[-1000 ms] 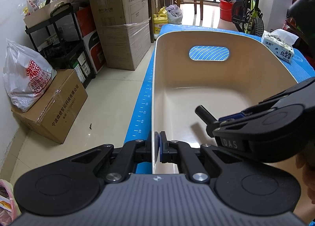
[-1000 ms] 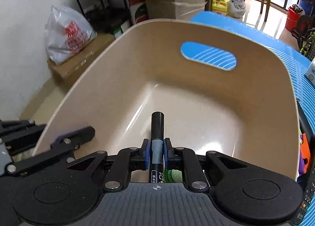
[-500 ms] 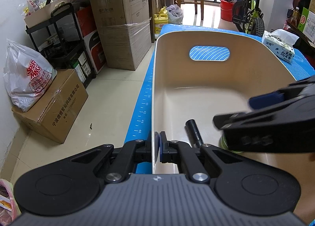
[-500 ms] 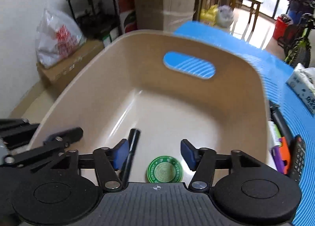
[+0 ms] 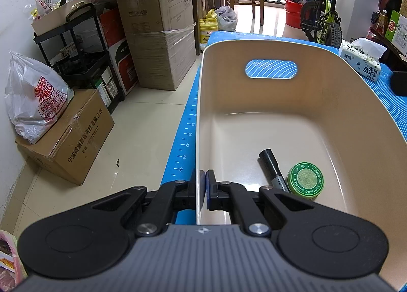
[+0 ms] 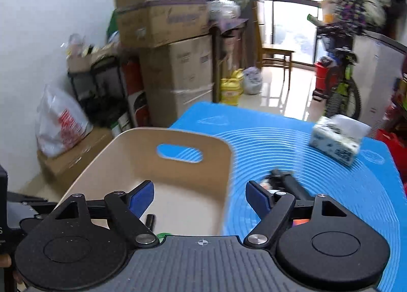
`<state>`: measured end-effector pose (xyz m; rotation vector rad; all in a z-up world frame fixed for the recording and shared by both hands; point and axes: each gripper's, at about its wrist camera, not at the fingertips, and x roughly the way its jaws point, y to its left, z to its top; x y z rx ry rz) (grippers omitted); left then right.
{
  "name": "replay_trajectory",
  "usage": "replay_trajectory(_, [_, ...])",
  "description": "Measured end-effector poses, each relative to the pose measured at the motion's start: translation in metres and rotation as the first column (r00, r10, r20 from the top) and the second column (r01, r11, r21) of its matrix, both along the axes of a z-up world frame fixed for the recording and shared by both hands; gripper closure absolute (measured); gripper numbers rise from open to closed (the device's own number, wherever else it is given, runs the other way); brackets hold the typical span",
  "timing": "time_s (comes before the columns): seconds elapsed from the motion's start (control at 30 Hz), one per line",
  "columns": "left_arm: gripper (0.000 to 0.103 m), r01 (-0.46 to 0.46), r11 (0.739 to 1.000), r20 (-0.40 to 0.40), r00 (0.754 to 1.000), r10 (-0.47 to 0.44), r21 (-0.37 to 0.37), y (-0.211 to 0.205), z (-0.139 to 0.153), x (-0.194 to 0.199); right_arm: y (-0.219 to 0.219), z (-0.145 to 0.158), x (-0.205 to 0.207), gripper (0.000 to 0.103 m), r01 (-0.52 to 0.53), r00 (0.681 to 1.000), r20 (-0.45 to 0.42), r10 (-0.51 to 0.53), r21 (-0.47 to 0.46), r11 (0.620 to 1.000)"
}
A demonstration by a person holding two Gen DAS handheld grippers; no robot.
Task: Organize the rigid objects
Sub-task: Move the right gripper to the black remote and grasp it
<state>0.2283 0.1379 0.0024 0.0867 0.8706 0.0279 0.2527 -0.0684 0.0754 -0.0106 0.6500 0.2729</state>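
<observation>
Left tongs pinch the bin rim; right tongs, empty, are opening; next pick probably lies rightward.

Left wrist view close at the beige bin's near rim, angled down into it, right wrist view higher, set back, blurred, facing across the blue mat, both sharing the bin

Black linkage tool – blue pads, silver screws, grey ribbed housing
</observation>
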Motion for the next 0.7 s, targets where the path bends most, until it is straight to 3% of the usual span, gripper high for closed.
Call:
replay_trajectory(0.27, [0.097,-0.002,1.000,0.000,1.000,0.002,0.003,0.001,0.001,-0.001,-0.077,-0.015,0.002,0.021,0.139,0.990,-0.011,-0.139,-0.019,0.990])
replay_trajectory(0.47, [0.097,-0.001,1.000,-0.001,1.000,0.001,0.003,0.001,0.001,0.000,-0.110,-0.057,0.011,0.021,0.191,0.978,-0.071,-0.195,-0.060,0.980])
replay_trajectory(0.7, [0.097,-0.001,1.000,-0.001,1.000,0.001,0.003,0.001,0.001,0.000,-0.138,-0.103,0.032,0.021,0.232,0.960,-0.155,-0.232,-0.019,0.973])
